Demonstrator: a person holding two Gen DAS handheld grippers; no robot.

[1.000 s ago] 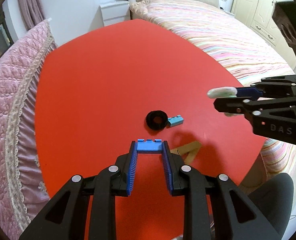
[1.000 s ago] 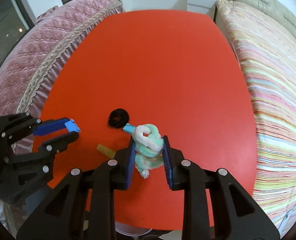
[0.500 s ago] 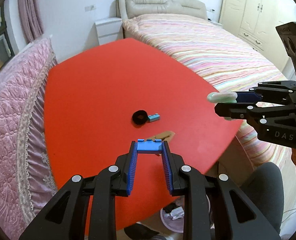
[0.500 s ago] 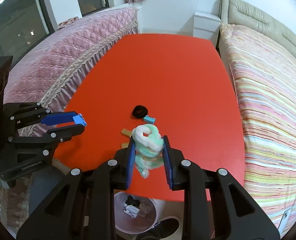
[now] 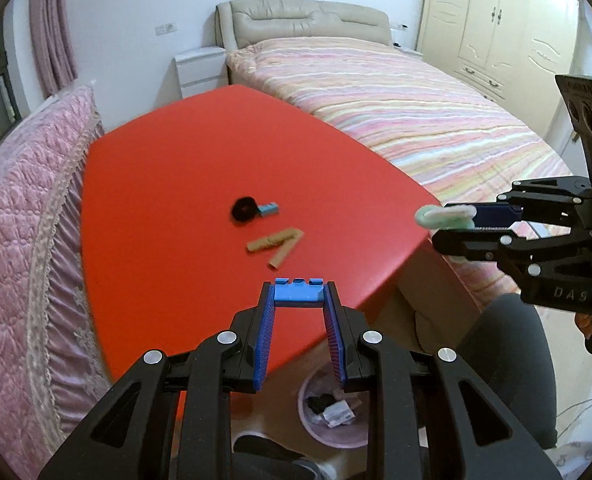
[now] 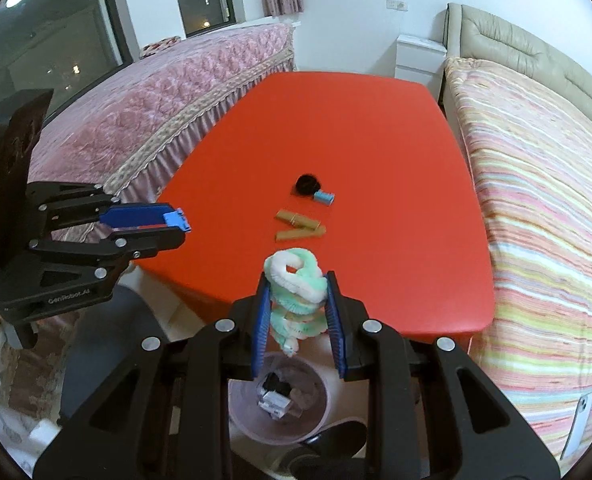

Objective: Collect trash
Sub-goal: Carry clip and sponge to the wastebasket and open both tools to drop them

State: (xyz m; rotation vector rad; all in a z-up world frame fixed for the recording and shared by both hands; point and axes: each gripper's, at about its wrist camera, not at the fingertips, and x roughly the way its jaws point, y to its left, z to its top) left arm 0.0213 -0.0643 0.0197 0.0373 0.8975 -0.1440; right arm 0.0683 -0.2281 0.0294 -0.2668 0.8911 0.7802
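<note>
The left gripper (image 5: 299, 298) holds a small blue plastic block (image 5: 298, 293) clamped between its jaws at the tips. In the left wrist view the block sits above the near edge of the red surface (image 5: 184, 184).

The right gripper (image 6: 296, 284) has its jaws clenched on a fluffy white-and-mint-green coiled fabric piece (image 6: 296, 280). The coil bulges above the jaw tips, and a loose tail hangs down between the blue pads. In the right wrist view the coil hangs over the near edge of the red surface, with a round pale pink plastic waste bin (image 6: 315, 424) on the floor below it.

The bin holds dark and white scraps.

On the red surface lie:
- a black ring-shaped item (image 6: 307, 184), touching or just beside a small light-blue block (image 6: 323, 197);
- several tan cardboard strips (image 6: 299, 226) near those two items, toward the near edge, lying together and partly overlapping.

A pink quilted bed (image 6: 156, 112) stands on one side of the surface and a striped bed (image 6: 535, 184) on the other.
</note>
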